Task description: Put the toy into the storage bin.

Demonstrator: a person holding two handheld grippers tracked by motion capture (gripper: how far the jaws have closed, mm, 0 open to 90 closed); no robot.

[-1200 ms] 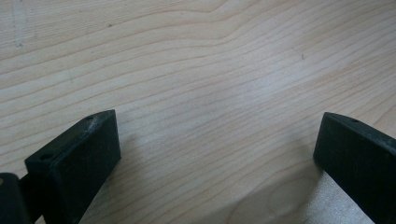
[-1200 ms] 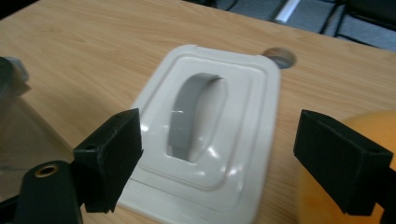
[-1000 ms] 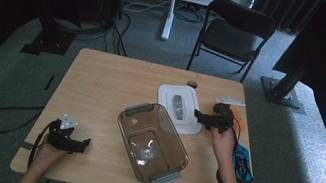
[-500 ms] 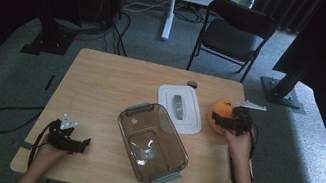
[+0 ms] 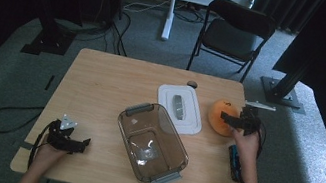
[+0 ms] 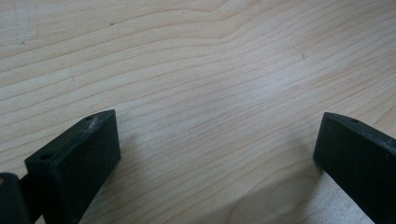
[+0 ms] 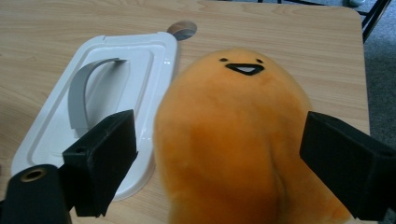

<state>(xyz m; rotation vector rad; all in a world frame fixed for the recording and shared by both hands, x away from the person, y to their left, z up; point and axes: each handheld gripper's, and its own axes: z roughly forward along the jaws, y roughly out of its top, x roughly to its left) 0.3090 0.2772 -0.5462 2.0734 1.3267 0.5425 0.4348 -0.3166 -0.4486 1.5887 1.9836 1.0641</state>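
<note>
Orange plush toy lies on the right side of the wooden bench, just beside the white lid, and the right gripper stands open around it with a jaw on each side, so I judge the grasp is not yet made. Probably the toy must go into the empty clear container in the middle. The left gripper rests open and empty near the front left corner; around the bench are grey carpet, cables and a black folding chair.

plush toy bottom cut off by frame edge; near part blurred.
</note>
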